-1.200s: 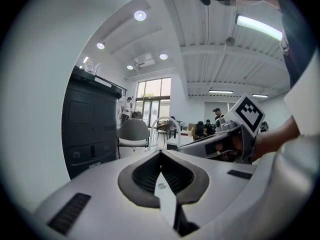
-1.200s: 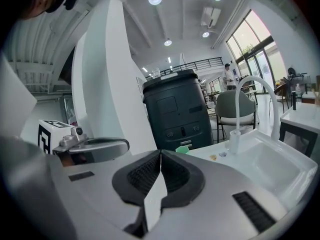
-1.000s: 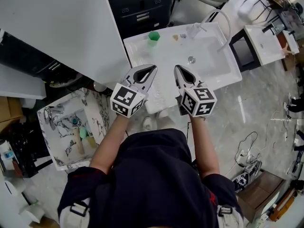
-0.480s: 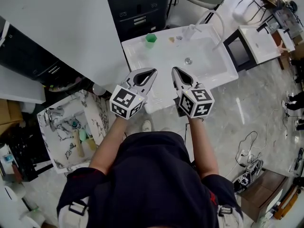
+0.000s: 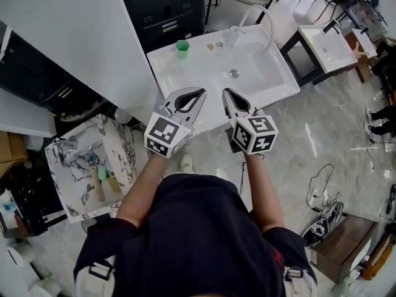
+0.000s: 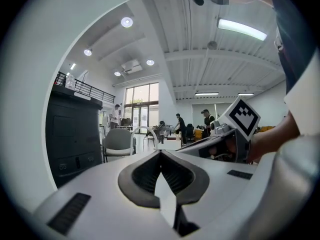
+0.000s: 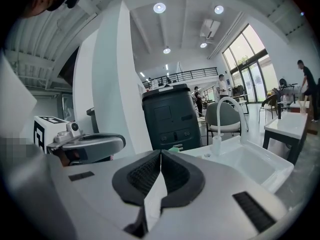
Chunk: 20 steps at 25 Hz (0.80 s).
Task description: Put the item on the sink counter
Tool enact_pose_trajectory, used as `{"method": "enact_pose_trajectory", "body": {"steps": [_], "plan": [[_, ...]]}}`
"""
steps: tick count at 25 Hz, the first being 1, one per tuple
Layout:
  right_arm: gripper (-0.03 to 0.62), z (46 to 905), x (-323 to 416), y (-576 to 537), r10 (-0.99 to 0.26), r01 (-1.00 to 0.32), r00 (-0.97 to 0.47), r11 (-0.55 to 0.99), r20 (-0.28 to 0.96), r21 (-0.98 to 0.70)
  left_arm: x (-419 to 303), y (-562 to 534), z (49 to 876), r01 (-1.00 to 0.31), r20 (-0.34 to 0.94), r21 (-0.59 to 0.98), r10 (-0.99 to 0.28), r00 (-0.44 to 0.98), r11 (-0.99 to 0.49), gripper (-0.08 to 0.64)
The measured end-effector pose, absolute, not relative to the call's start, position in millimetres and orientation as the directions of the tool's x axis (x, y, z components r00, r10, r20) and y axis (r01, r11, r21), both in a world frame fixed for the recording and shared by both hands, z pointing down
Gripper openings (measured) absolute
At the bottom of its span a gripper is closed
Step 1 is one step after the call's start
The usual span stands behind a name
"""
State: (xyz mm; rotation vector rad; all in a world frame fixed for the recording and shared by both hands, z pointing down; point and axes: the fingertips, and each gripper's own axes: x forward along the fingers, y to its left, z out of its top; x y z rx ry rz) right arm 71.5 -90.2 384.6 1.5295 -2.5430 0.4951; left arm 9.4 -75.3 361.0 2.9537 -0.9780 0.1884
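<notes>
Standing on a pale stone floor, a person in a dark top, seen from above, holds both grippers out level at chest height.

A white sink (image 5: 281, 86) lies straight ahead at 12 o'clock. Its curved tap (image 5: 255, 10) is at the far edge, and a flat table (image 5: 170, 73) rims the basin. At 8 o'clock, low and well apart from the hands, is a smaller marbled basin (image 5: 120, 147) with loose things in it.

The left gripper (image 5: 200, 92) and right gripper (image 5: 225, 92) point toward the white sink, side by side. In each gripper view the dark ribbed fingers meet along their whole length, pressed together with nothing between them. Both hands are empty.

A green cup (image 5: 182, 45) already stands on the table at 11 o'clock, near the left gripper's line. Two tiny tan bits lie beside the tap and are too small to name.

The item to move is most likely among the things in the marbled basin. A tan stick-like piece (image 5: 95, 184) lies there with pale green pieces beside it, all small and hard to make out. Its long axis runs roughly from 12 to 6 o'clock. It lies behind and left of the fingers, so the left hand is nearer and the person would need to turn toward 8 o'clock.
</notes>
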Motion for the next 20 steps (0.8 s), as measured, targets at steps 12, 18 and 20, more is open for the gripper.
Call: {"method": "enact_pose_trajectory", "body": {"steps": [12, 18, 20], "plan": [[0.035, 379, 91, -30, -0.820, -0.855, -0.515, 0.469, 0.248, -0.223, 32, -11, 353, -0.623, 0.126, -0.026, -0.620, 0.774, -0.782, 0.014], [0.035, 378, 89, 0, -0.808, -0.841, -0.538, 0.493, 0.240, -0.224, 32, 19, 353, -0.641, 0.123, -0.018, -0.638, 0.760, -0.767, 0.014], [0.035, 377, 89, 10, -0.805, -0.836, -0.545, 0.501, 0.235, -0.223, 33, 29, 350, -0.647, 0.113, -0.013, -0.644, 0.757, -0.763, 0.014]]}}
